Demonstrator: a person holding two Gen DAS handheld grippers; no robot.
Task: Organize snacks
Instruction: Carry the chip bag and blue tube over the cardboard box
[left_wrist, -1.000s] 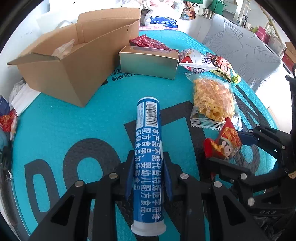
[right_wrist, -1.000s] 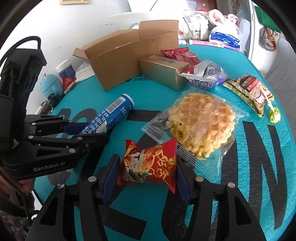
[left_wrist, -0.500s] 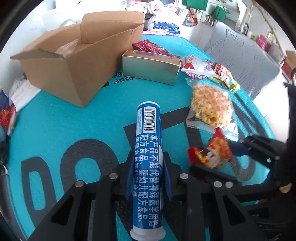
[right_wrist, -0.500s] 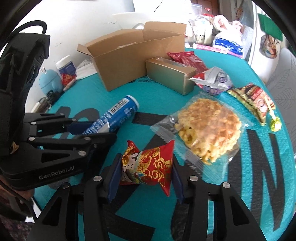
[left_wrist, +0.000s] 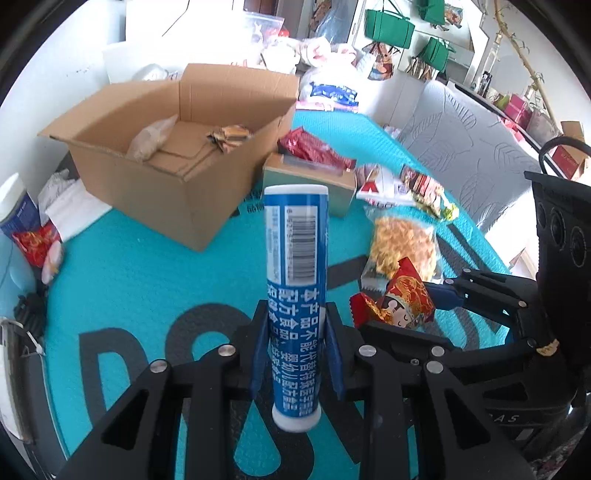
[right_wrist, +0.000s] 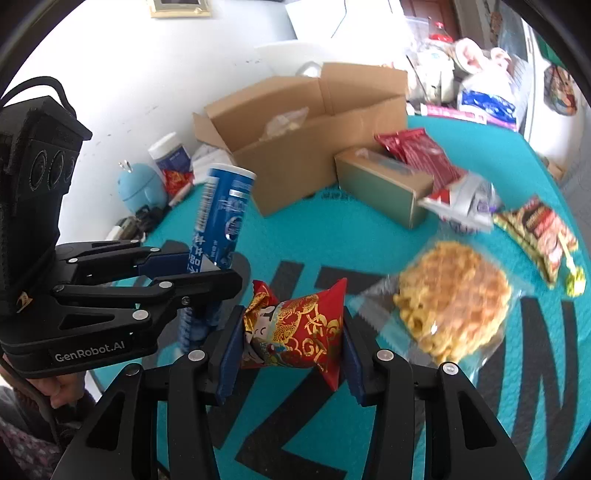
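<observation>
We are noting a teal mat (left_wrist: 129, 280) bearing black letters. Lying on it: a cardboard box (left_wrist: 155, 184), a gold carton (right_wrist: 384, 188), a waffle pack (right_wrist: 450, 299).

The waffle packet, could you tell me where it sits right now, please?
In the right wrist view the waffle packet lies on the teal mat, right of the red snack pouch, below the silver packet.

A round light-blue gadget (right_wrist: 141, 187) is sitting at the edge of the teal table mat (left_wrist: 140, 280), just beside a white-capped jar (right_wrist: 170, 162) with a red label. Green bags (left_wrist: 389, 23) are hanging on the far wall, and a grey quilted couch (left_wrist: 458, 147) is standing beyond the mat.
</observation>
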